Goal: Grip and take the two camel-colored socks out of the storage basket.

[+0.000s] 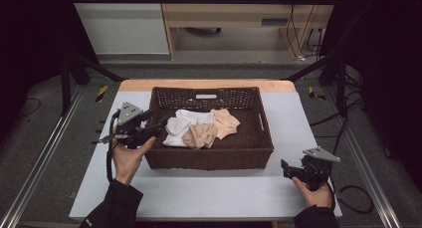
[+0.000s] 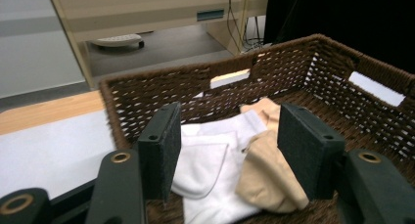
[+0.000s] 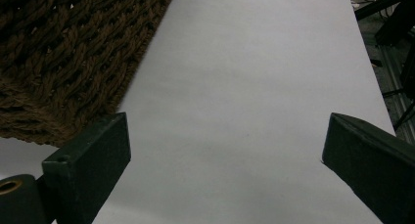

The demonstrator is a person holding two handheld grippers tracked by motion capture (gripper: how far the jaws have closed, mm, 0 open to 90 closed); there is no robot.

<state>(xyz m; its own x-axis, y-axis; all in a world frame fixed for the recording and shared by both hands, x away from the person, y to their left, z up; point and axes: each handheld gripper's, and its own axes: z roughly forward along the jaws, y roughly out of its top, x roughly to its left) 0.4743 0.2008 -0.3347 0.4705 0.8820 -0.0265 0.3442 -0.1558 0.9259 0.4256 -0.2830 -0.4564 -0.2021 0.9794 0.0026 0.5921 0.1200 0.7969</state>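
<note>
A dark brown wicker basket (image 1: 209, 158) stands in the middle of the white table top (image 1: 209, 193). Inside lie white socks (image 1: 181, 126) and beige socks (image 1: 201, 135), bunched together. My left gripper (image 1: 157, 123) hovers at the basket's left rim, open, pointing in at the socks. In the left gripper view its jaws (image 2: 230, 131) stand wide with nothing between the pads; the white sock (image 2: 210, 160) and a beige sock (image 2: 266, 170) lie beyond them in the basket (image 2: 313, 62). My right gripper (image 1: 287, 169) rests open near the basket's front right corner.
The right gripper view looks past the open right gripper (image 3: 225, 155) onto bare white table (image 3: 254, 62), with the basket's woven wall (image 3: 63, 62) at the upper left. Metal rails run along both sides of the table. A wooden cabinet (image 1: 239, 14) stands behind.
</note>
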